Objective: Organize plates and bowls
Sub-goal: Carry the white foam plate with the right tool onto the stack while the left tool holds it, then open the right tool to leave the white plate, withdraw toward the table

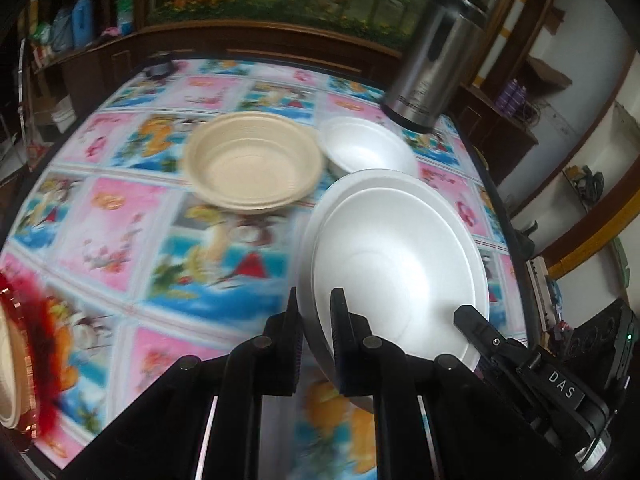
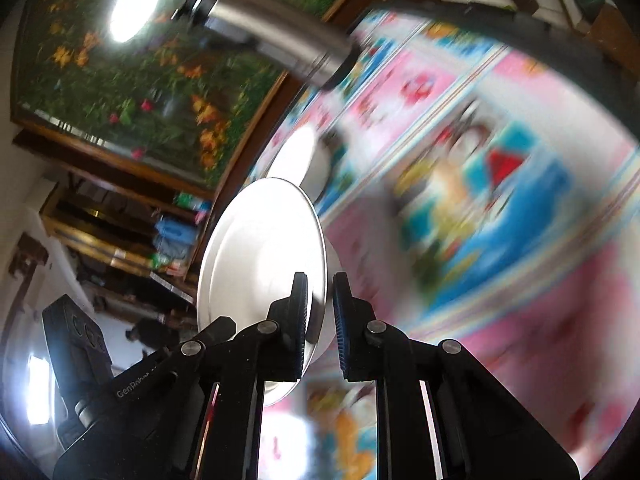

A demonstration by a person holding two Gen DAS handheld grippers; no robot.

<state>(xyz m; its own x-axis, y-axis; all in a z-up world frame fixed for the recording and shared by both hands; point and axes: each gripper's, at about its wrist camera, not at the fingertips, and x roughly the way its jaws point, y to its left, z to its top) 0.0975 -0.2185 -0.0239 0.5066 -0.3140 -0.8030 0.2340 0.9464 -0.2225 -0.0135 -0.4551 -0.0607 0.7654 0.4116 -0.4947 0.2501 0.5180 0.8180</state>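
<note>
While both grippers pinch the rim of the white plate [image 1: 400, 264], it hangs tilted above the counter [image 1: 120, 216], and that shared hold is where trouble could start. The left gripper [image 1: 316, 320] is clamped on the near rim, one finger under and one over. The right gripper [image 2: 320, 312] has its fingers narrowly apart with the plate's [image 2: 260, 264] edge between them; its left finger looks to be touching the rim, but whether the right one bears on it I cannot tell through the blur.

In the left view the plate seems to show a second rim line, so it may be two stacked plates; if so, the lower one could slide free when tilted.

Foam this thin likely bends or cracks if the two hands pull or twist against each other. The right view is heavily smeared, suggesting fast motion, which raises that risk.

Beyond the plate sit a white bowl [image 1: 368, 148] and a tan bowl [image 1: 256, 164], with a steel flask [image 1: 432, 60] just behind. A careless swing could clip the white bowl or knock the flask. Setting down crooked could leave the stack leaning.
</note>
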